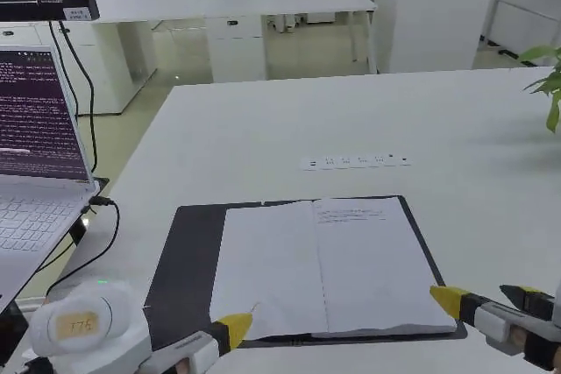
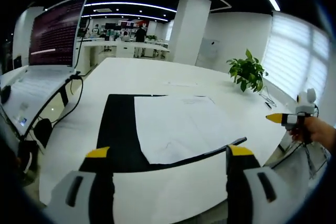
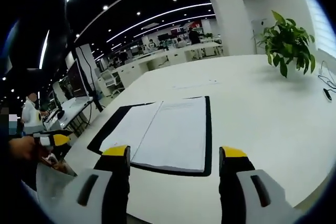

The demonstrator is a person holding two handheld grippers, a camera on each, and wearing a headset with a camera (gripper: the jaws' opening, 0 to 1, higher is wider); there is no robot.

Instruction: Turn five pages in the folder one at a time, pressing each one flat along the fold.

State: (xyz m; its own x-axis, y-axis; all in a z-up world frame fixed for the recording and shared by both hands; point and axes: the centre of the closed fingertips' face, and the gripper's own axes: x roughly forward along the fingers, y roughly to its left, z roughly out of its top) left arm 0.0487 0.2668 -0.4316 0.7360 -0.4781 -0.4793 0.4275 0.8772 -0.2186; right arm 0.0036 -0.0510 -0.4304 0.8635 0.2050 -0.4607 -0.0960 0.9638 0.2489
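Observation:
A black folder (image 1: 186,262) lies open on the white table (image 1: 263,120), its white pages (image 1: 324,264) spread flat either side of the fold. My left gripper (image 2: 168,152) is open just short of the folder's near left corner, and one of its yellow fingertips (image 1: 235,326) reaches the lower left page edge. My right gripper (image 1: 486,297) is open by the near right corner, with nothing between its fingers. In the right gripper view the folder (image 3: 173,129) lies ahead of the open right gripper (image 3: 174,151).
An open laptop (image 1: 35,155) stands at the left with a black cable (image 1: 105,234) trailing off it. A white device with an orange display (image 1: 83,326) sits at the near left. A power strip (image 1: 355,161) lies beyond the folder, and a plant (image 1: 548,85) is far right.

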